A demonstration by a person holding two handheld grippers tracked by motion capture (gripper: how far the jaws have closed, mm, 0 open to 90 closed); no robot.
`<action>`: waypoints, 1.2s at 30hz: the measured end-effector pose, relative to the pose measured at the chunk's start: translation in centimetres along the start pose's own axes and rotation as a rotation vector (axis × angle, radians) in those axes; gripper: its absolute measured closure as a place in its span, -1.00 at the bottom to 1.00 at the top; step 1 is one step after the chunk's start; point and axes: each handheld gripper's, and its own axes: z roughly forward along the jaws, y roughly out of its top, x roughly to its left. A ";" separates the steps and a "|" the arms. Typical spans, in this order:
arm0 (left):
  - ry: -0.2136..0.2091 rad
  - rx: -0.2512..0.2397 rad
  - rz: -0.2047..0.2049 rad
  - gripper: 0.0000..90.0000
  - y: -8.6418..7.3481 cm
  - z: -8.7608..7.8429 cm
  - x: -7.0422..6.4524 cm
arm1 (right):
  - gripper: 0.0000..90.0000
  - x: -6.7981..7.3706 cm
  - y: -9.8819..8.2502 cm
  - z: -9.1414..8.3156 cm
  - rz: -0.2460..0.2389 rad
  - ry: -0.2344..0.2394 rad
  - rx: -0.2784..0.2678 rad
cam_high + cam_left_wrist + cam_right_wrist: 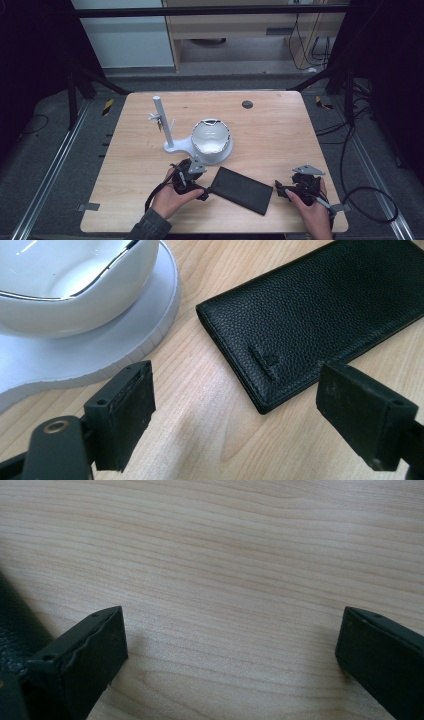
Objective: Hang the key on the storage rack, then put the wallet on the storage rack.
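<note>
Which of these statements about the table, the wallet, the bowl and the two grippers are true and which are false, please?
1. The black wallet lies flat on the table between the two grippers. True.
2. The left gripper is shut on the wallet. False: its jaws stand wide open, with the wallet's corner ahead of them.
3. The white bowl sits on the round base of the white stand. True.
4. The right gripper holds the bowl. False: it is open over bare wood.
5. The wallet lies inside the bowl. False: it lies on the wood, beside the base.
</note>
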 end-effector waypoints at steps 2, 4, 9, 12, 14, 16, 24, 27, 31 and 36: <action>-0.008 -0.009 -0.003 -0.65 -0.2 0.2 -0.1 | -0.99 0.0 0.1 0.1 -0.004 0.000 0.000; -0.013 -0.005 -0.001 -0.65 -0.3 0.4 -0.2 | -0.95 0.2 0.4 0.3 -0.007 0.012 0.001; -0.010 -0.015 -0.006 -0.52 -0.3 0.5 -0.7 | -0.68 0.4 1.1 -1.2 -0.028 0.059 -0.117; 0.002 -0.022 0.000 -0.18 -0.1 0.4 -0.8 | -0.56 0.4 1.0 -2.6 -0.052 0.052 -0.180; 0.014 -0.022 0.008 0.15 -0.2 0.0 -0.8 | -0.40 0.5 0.9 -3.4 -0.054 0.054 -0.218; 0.003 -0.034 0.000 0.44 -0.3 -0.3 -0.8 | -0.31 0.5 0.9 -3.9 -0.068 0.045 -0.247; -0.042 0.008 0.004 1.00 -0.8 -0.5 -0.4 | -0.19 1.0 0.9 -4.1 -0.100 0.032 -0.252; -0.051 0.011 0.002 1.00 -0.9 -0.5 -0.3 | -0.19 1.1 0.9 -4.1 -0.107 0.035 -0.251; -0.066 0.019 0.017 1.00 -0.7 -0.4 -0.7 | -0.24 1.0 0.8 -4.3 -0.102 0.031 -0.258; -0.071 0.047 0.039 1.00 -0.7 -0.1 -0.9 | -0.29 1.2 0.9 -4.3 -0.101 0.037 -0.256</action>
